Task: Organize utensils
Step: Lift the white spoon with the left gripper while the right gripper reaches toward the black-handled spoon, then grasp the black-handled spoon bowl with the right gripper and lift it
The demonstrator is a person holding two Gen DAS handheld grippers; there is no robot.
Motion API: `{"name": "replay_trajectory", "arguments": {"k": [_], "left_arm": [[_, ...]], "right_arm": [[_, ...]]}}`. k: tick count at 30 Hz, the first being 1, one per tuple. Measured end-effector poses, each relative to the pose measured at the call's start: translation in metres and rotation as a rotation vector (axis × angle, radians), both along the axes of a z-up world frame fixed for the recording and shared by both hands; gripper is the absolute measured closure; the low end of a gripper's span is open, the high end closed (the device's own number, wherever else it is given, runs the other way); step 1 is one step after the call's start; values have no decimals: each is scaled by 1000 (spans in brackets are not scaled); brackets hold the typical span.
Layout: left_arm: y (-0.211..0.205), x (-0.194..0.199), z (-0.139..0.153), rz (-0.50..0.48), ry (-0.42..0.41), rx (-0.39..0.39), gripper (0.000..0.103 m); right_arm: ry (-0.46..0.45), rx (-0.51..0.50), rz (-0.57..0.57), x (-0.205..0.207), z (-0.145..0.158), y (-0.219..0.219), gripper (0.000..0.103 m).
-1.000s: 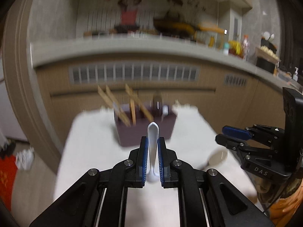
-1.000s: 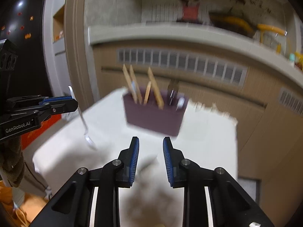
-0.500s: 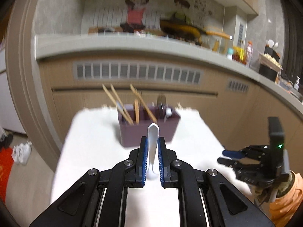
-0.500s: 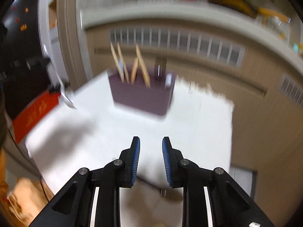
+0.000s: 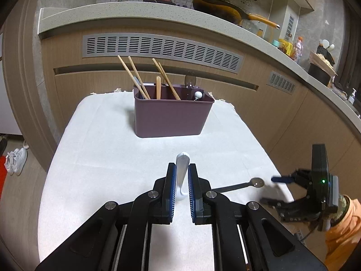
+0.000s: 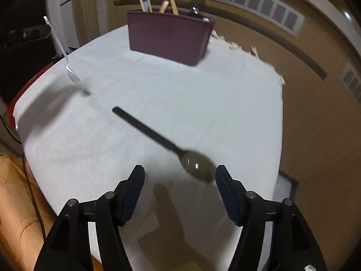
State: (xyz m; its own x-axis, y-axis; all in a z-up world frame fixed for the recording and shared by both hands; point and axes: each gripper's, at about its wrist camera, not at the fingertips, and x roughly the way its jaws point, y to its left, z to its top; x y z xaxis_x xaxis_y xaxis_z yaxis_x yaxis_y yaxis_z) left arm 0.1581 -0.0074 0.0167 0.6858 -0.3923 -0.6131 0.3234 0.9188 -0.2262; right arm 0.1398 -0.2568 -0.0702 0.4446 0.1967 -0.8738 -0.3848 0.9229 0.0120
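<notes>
My left gripper (image 5: 181, 176) is shut on a silver spoon (image 5: 181, 171), held upright above the white-clothed table (image 5: 101, 153); the right wrist view shows that spoon (image 6: 65, 58) hanging from it at the far left. A maroon utensil holder (image 5: 171, 115) stands at the table's far side with chopsticks (image 5: 135, 79) and other utensils in it. A dark spoon (image 6: 167, 144) lies flat on the cloth, its bowl just ahead of my right gripper (image 6: 179, 176), which is open and empty. The left wrist view shows the dark spoon (image 5: 243, 185) beside the right gripper (image 5: 277, 189).
A wooden cabinet front (image 5: 158, 67) with a vent grille and a stone counter (image 5: 146, 13) rise behind the table. The table's right edge (image 6: 281, 113) drops off close to the dark spoon. Shoes (image 5: 15, 160) lie on the floor at left.
My right gripper has opened wide and dropped toward the dark spoon at the table's near right. My left gripper has pulled back from the holder, still holding the silver spoon.
</notes>
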Motion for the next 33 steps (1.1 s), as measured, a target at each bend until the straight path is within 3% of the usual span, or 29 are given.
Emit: {"name": "replay_trajectory", "arguments": {"k": [3, 6, 12, 15, 22, 24, 25, 27, 29, 31, 33], "left_arm": [[-4, 1, -1, -11, 1, -2, 92], [-5, 2, -3, -16, 7, -4, 92], [-3, 4, -6, -10, 18, -5, 92], [-2, 6, -9, -13, 27, -7, 92], [3, 8, -15, -13, 45, -25, 92], [4, 8, -16, -12, 48, -30, 92], [5, 8, -16, -9, 49, -30, 92], [7, 8, -17, -4, 51, -31, 92], [7, 7, -16, 1, 49, -31, 92], [7, 5, -15, 3, 47, -30, 92], [7, 4, -14, 3, 43, -27, 92]], "right_arm": [[100, 170, -29, -4, -5, -10, 40], [167, 221, -111, 12, -20, -17, 40], [134, 325, -356, 57, -28, -27, 40], [72, 288, -440, 77, -29, -20, 40], [-46, 83, -423, 105, -37, 19, 38], [-68, 43, -378, 105, -36, 27, 48], [-76, 37, -350, 105, -35, 31, 63], [-72, 43, -298, 102, -30, 36, 67], [-110, 30, -263, 97, -20, 41, 86], [-136, 53, -217, 88, -7, 44, 94], [-157, 69, -187, 81, 4, 45, 94]]}}
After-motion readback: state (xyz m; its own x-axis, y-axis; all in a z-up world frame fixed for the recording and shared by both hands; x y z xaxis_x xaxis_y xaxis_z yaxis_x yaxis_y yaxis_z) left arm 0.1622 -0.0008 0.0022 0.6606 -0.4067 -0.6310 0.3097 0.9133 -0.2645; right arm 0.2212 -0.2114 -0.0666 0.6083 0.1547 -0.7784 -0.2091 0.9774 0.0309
